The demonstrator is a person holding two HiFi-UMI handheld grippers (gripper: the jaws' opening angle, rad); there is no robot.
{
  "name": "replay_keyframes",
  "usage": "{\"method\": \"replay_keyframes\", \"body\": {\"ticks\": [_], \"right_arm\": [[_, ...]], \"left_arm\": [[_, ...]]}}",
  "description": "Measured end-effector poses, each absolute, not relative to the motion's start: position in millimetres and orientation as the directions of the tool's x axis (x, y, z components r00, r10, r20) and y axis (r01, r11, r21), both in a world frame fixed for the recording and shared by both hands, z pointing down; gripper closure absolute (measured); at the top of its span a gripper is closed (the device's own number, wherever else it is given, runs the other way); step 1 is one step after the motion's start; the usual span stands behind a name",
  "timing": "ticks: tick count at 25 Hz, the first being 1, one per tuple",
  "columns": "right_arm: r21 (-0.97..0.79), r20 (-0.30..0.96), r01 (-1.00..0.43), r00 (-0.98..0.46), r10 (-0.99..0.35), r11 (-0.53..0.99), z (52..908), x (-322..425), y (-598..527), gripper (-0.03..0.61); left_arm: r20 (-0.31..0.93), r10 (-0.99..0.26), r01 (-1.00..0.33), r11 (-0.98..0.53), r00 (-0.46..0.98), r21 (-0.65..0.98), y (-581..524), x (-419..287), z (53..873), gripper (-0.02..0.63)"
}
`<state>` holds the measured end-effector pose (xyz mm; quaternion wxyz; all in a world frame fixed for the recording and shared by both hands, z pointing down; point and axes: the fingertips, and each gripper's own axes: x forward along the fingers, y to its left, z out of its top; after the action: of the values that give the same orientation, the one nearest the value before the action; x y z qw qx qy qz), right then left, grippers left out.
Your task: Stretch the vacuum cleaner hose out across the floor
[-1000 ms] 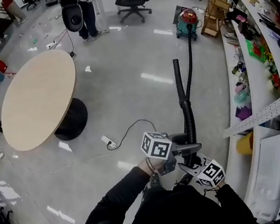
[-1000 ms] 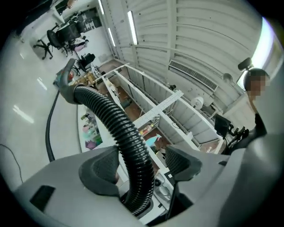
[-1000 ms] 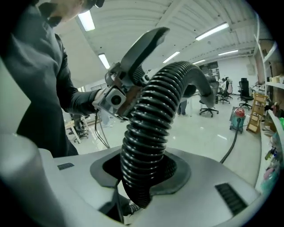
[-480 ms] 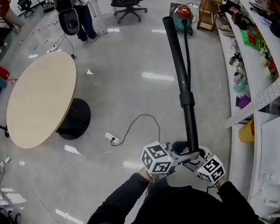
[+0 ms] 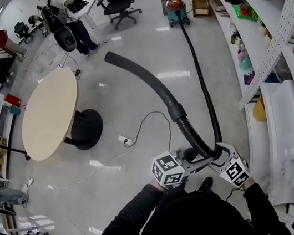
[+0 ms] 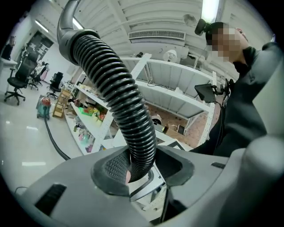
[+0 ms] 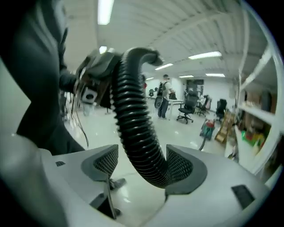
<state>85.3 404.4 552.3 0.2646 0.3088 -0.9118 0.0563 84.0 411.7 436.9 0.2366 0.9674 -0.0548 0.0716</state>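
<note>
Your left tongs (image 6: 141, 165) clamp the ribbed vacuum cleaner hose (image 5: 194, 134) just below its curved wand. The hose trails across the floor to the red canister vacuum (image 5: 176, 10). Your right tongs (image 7: 142, 166) have just been opening, the hose loose between them.

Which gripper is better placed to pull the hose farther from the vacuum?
Left. The left gripper is clamped on the hose; the right gripper has just been opening its jaws, now loose around it.

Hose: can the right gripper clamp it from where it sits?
Probably yes. The hose already runs between the right gripper's jaws, which have just been opening; it leans on one pad, nothing else between.
</note>
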Motion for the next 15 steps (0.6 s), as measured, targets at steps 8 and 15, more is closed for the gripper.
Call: {"method": "replay_keyframes", "body": {"ticks": [8,15], "right_arm": [[0.426,0.457,-0.643,-0.454,-0.765,0.636,536.8,85.1,412.2,0.253],[-0.039,0.253,-0.702,-0.695,-0.672,0.711,433.4,17.8,405.4,0.255]], "left_arm": [[0.292,-0.236,-0.322,-0.898,0.927,0.298,405.2,44.5,444.3,0.425],[0.357,-0.193,-0.303,-0.909,0.914,0.287,412.3,-5.5,485.9,0.425]]}}
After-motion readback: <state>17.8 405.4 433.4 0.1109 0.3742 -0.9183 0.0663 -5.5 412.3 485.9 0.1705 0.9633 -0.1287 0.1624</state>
